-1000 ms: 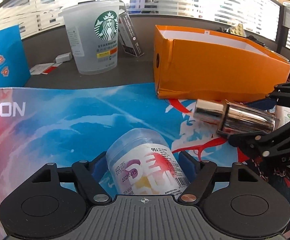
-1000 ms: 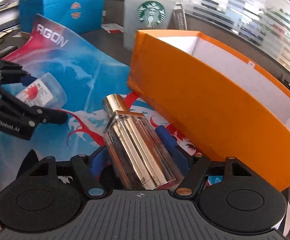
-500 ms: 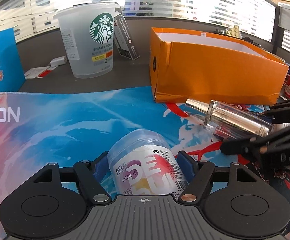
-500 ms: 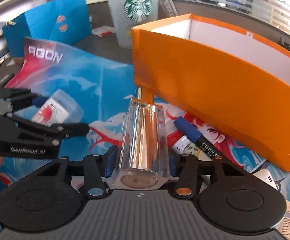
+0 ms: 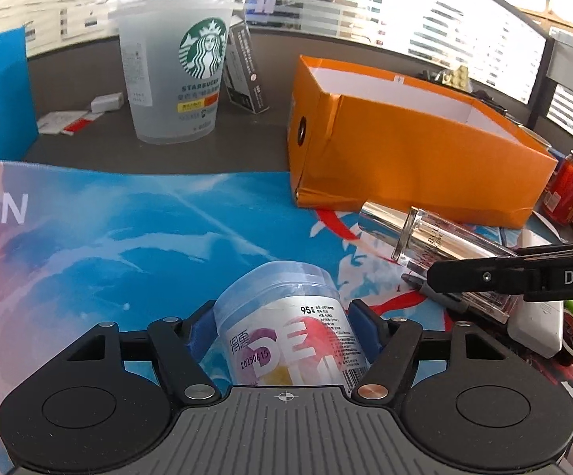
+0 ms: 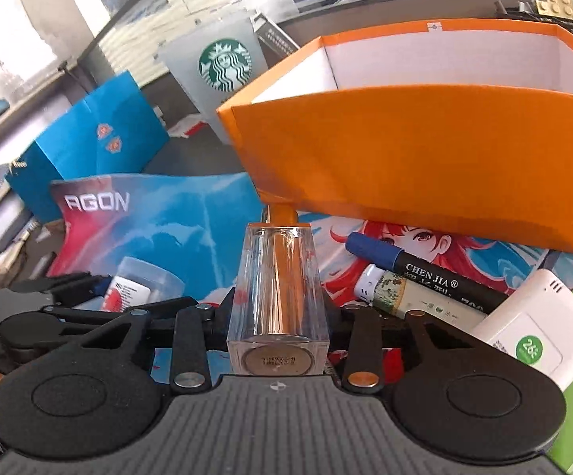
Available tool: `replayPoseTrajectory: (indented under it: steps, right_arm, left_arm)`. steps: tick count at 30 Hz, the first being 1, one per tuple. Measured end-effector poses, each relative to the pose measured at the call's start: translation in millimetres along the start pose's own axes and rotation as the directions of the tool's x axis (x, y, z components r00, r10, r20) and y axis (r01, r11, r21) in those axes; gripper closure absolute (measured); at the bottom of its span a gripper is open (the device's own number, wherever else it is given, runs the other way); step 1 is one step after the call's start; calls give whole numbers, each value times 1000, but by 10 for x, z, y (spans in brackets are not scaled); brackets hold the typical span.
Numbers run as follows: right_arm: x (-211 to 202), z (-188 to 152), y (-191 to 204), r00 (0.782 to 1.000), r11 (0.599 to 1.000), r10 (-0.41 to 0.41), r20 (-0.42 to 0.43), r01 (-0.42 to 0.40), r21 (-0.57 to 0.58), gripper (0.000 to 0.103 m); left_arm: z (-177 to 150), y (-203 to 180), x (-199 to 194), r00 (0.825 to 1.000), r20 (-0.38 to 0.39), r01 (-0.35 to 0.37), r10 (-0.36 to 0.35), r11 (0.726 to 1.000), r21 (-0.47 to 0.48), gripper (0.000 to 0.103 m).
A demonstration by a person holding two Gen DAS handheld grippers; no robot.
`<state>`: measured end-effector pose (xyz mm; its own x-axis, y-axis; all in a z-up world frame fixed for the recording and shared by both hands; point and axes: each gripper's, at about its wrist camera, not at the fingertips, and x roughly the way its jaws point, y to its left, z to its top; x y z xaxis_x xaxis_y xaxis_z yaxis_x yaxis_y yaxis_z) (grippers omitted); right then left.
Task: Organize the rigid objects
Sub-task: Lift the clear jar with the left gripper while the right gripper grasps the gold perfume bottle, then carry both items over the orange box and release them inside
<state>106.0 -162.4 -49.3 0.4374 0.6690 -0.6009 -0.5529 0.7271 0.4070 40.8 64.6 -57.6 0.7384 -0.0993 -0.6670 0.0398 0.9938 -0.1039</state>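
A clear plastic jar (image 5: 286,340) with a colourful label lies on the blue mat (image 5: 128,237) between the blue pads of my left gripper (image 5: 282,316). Those jaws are closing, and the pads press the jar's sides. My right gripper (image 6: 278,301) is closing on a clear square perfume bottle (image 6: 278,269) with a gold cap, pads tight on both flanks. The cap points at the orange box (image 6: 405,150). In the left wrist view the bottle (image 5: 425,233) hangs tilted just above the mat, in front of the orange box (image 5: 405,150).
A Starbucks cup (image 5: 175,79) and a dark carton (image 5: 243,71) stand behind the mat. A blue-capped marker (image 6: 425,273), a small tube (image 6: 397,293) and a white device (image 6: 536,336) lie right of the bottle. A red can (image 5: 567,186) stands far right, a blue paper bag (image 6: 100,138) left.
The right gripper rolled and its jaws narrowed onto the bottle, which now lies straight along the fingers instead of slanting. The left gripper and the jar have hardly moved.
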Motion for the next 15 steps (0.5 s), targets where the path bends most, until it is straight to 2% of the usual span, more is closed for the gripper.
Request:
replayPoseTrajectory:
  steps: [5, 15]
  right_arm:
    - [-96, 0, -79, 999, 995, 40, 29, -43, 87, 68]
    - [-538, 197, -109, 983, 992, 49, 178, -69, 107, 68]
  left_arm:
    - [62, -2, -140, 999, 38, 31, -30, 999, -26, 33]
    - [583, -244, -434, 985, 152, 78, -81, 997, 29, 33]
